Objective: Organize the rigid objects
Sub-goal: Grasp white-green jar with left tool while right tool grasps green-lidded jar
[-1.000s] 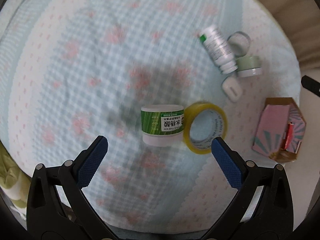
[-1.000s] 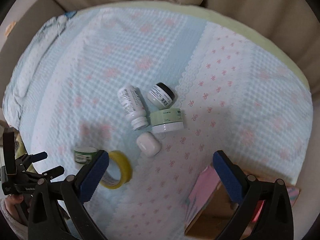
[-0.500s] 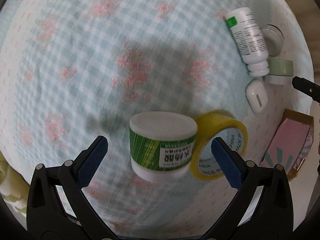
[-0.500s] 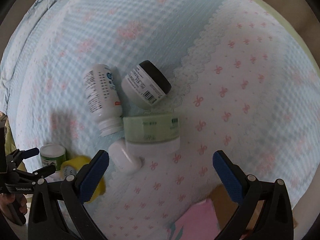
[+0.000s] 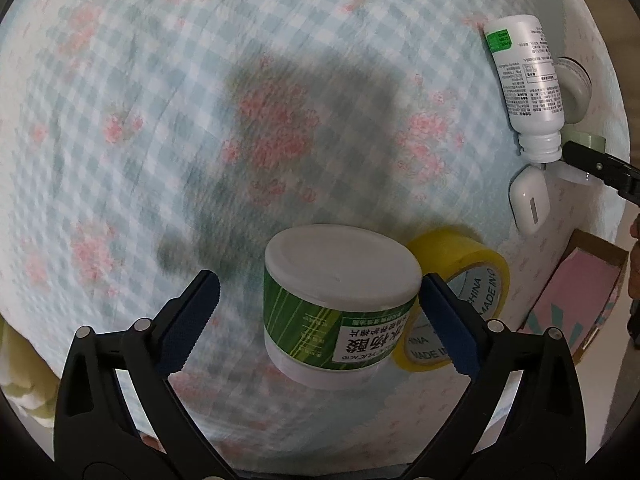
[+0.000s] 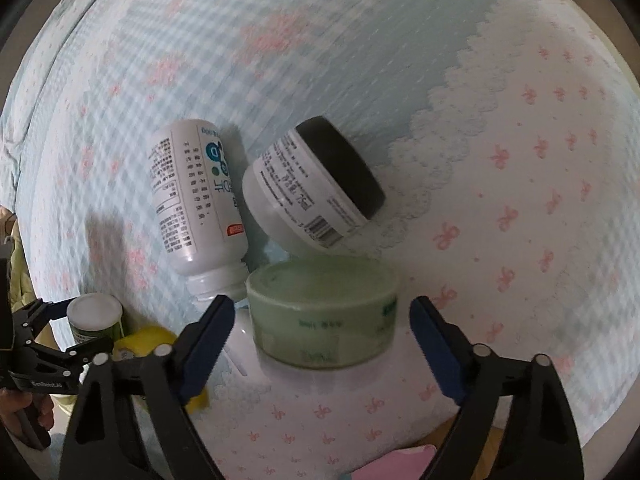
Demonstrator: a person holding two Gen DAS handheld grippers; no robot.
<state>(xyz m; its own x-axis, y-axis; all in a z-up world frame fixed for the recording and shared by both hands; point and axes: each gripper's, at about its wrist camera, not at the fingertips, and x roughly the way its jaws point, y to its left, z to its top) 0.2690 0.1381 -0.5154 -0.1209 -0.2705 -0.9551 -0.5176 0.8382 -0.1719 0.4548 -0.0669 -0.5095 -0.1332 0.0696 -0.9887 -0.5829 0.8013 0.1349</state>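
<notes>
Closing around two jars: the left gripper [image 5: 318, 322] is straddling the green-labelled jar [image 5: 340, 304], the right gripper [image 6: 322, 340] the pale green jar [image 6: 324, 316]; both jaws are apart, not yet gripping, probably to lift both at once.

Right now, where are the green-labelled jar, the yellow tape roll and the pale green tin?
green-labelled jar [image 5: 340, 268], left wrist view, white lid.
yellow tape roll [image 5: 486, 280], left wrist view, printed inner face.
pale green tin [image 6: 320, 284], right wrist view, top face.
</notes>
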